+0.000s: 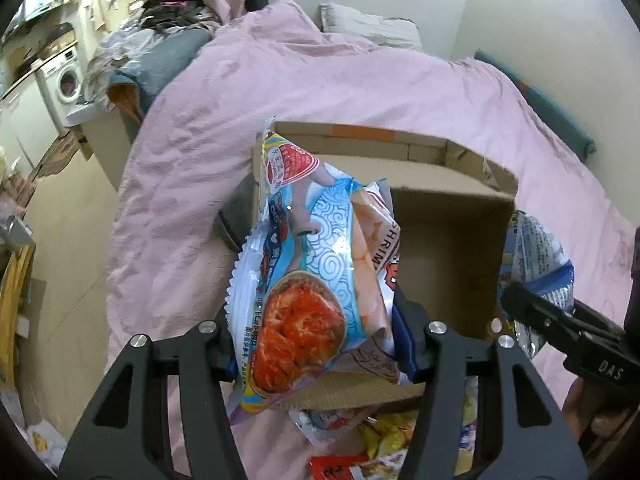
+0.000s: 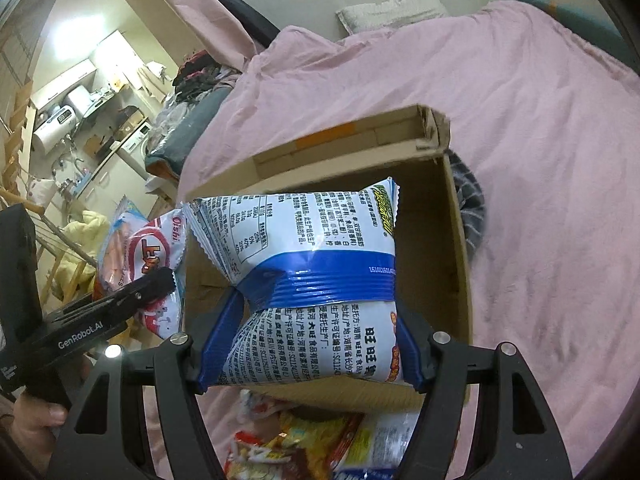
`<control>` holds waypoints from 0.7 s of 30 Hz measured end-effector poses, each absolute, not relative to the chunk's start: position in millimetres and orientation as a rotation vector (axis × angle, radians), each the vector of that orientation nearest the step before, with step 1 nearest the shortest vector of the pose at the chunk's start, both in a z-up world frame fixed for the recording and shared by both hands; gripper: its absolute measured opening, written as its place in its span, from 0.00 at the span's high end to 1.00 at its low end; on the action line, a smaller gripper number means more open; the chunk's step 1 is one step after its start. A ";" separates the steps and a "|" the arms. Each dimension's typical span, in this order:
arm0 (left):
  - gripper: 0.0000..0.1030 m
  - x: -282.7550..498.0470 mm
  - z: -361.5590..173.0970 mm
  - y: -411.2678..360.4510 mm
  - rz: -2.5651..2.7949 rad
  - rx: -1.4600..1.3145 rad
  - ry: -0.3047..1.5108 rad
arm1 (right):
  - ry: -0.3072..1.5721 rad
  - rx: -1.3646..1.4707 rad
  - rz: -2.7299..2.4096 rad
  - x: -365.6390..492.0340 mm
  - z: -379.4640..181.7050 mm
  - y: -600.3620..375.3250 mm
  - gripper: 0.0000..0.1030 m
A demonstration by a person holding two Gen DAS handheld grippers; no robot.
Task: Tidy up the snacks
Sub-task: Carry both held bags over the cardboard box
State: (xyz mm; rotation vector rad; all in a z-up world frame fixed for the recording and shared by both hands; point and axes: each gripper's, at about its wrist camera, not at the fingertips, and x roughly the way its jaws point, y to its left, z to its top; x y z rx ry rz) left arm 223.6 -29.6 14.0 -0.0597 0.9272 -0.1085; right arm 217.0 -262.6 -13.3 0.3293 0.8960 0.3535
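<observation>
Two snack bags hang over an open cardboard box (image 1: 452, 216), one in each tool. The left tool (image 1: 320, 344) is clenched on the lower end of a shrimp-chip bag (image 1: 316, 264), a light blue packet printed with a bowl of red food; the bag stands up between the fingers, over the box's left near corner. The right tool (image 2: 310, 344) grips a white and blue snack bag (image 2: 304, 256) by its lower part, blue pads pressing in on both sides, and the bag sits above the box's open mouth, its printed back facing the camera. In the left wrist view that same bag shows just past the box's right wall. The box rests on a bed covered with a pink duvet (image 1: 328, 80). More loose snack packets (image 2: 304, 444) lie on the duvet just in front of the box's near wall, among them yellow and red wrappers. A grey pillow (image 1: 368, 24) lies at the far end of the bed.
</observation>
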 end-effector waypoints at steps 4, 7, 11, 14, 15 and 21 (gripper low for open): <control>0.48 234.6 -6.6 -29.2 -0.141 -0.083 0.969 | 0.936 0.339 0.347 226.5 -28.5 -264.0 0.31; 0.47 241.9 -15.4 -29.5 -0.150 -0.097 0.991 | 0.951 0.349 0.346 229.1 -32.1 -263.6 0.31; 0.47 247.8 -20.5 -32.6 -0.166 -0.100 1.002 | 0.965 0.322 0.329 233.1 -34.9 -261.9 0.30; 0.46 246.6 -23.5 -37.6 -0.170 -0.090 1.015 | 0.977 0.314 0.305 234.3 -37.5 -264.4 0.29; 0.46 245.3 -24.2 -38.9 -0.174 -0.090 1.020 | 0.984 0.310 0.295 234.5 -39.1 -265.4 0.29; 0.44 237.6 -27.9 -50.4 -0.199 -0.051 1.026 | 1.014 0.326 0.281 236.5 -43.2 -269.3 0.29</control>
